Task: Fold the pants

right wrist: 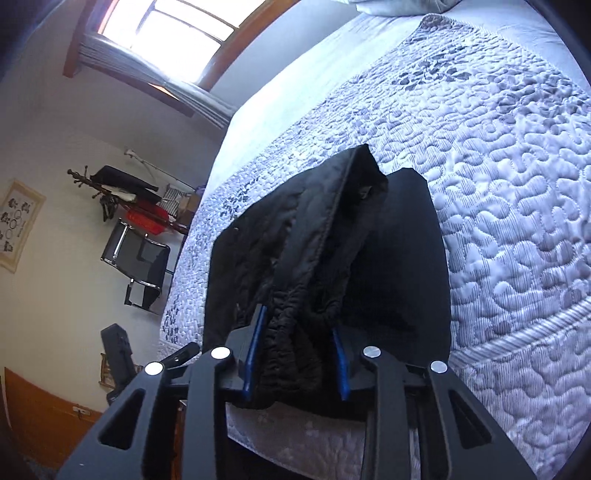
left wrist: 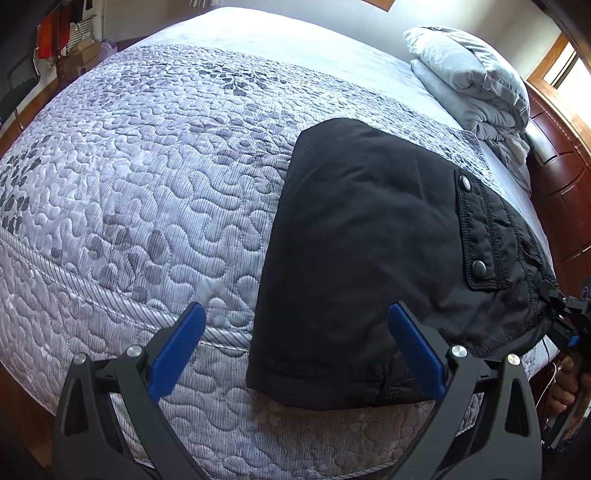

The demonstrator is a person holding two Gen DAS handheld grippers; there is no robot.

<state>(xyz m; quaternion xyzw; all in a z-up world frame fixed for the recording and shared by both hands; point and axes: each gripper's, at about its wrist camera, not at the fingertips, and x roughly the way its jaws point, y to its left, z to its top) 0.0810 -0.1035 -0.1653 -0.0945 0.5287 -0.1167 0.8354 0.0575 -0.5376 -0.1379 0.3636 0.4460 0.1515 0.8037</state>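
Black pants [left wrist: 369, 251] lie folded on the quilted bed near its front edge, with a snap-button pocket flap [left wrist: 476, 236] on top at the right. My left gripper [left wrist: 295, 325] hangs open above the pants' near left corner, holding nothing. At the right end, my right gripper [left wrist: 561, 314] is shut on the elastic waistband. In the right wrist view the right gripper [right wrist: 299, 339] pinches the bunched waistband [right wrist: 295, 332] between its blue pads and lifts it off the folded pants [right wrist: 406, 266] below.
The grey quilted bedspread [left wrist: 147, 184] covers the bed. A folded grey blanket [left wrist: 476, 85] lies at the far right by the wooden headboard [left wrist: 565, 184]. A chair [right wrist: 140, 262] and a clothes rack [right wrist: 122, 192] stand beside the bed, under a window [right wrist: 173, 33].
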